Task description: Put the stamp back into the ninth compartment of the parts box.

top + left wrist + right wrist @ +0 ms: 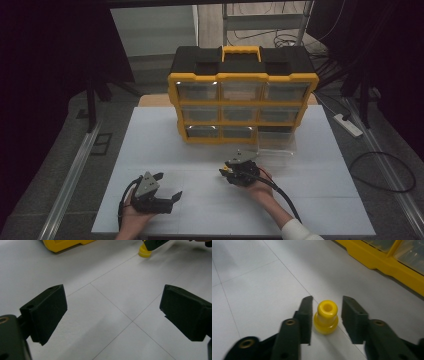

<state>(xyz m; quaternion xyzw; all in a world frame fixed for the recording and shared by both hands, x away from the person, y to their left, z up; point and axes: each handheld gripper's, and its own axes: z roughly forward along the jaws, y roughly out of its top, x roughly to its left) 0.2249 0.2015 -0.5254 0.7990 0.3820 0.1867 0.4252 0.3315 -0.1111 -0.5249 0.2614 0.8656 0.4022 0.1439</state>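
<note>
A small yellow plastic part, a stepped round piece with a hole on top, stands upright on the white table. My right gripper has a black jaw on each side of it. The left pad is very close and a thin gap shows at the right pad, so the gripper is open around the part. From above, the right gripper lies in front of the organizer's lower row. My left gripper rests open near the table's front left, with nothing between its wide jaws. Far off in the left gripper view stands the yellow part.
A yellow and black drawer organizer with clear drawers stands at the back of the table. One clear drawer at its lower right is pulled out. A power strip and cables lie on the floor to the right.
</note>
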